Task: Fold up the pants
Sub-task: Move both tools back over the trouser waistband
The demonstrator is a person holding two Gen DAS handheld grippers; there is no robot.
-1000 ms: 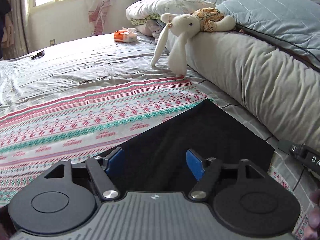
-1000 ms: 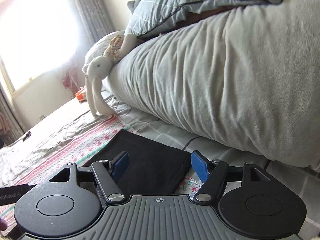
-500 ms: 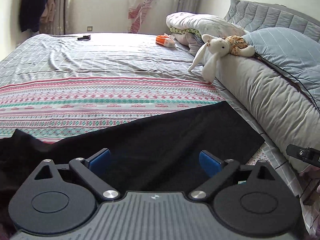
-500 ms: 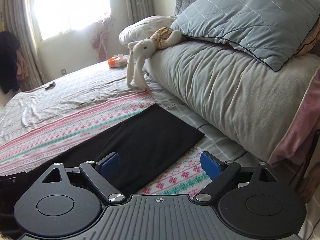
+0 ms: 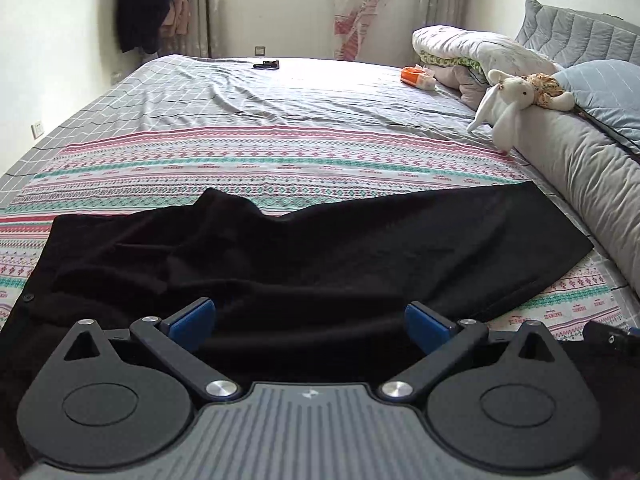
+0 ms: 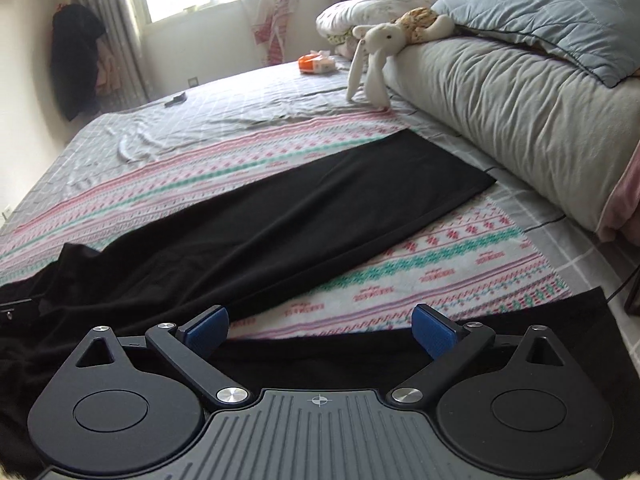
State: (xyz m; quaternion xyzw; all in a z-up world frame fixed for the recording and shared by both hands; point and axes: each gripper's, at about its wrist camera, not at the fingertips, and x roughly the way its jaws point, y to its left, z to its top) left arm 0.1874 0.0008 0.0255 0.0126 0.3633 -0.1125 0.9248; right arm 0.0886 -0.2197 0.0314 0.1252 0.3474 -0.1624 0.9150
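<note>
I am holding my left gripper [image 5: 310,322] wide and my right gripper [image 6: 320,327] opening, both empty, since the pants [image 5: 320,248] are lying spread on the bed [image 5: 280,160] for folding.

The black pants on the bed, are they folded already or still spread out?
Spread out, not folded: the black pants lie lengthwise on the striped blanket, one leg stretched flat toward the grey bolster, the other along the near edge.

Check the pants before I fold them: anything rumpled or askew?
Yes. The black pants are bunched into ridges at their left end, while the leg toward the pillows lies flat.
</note>
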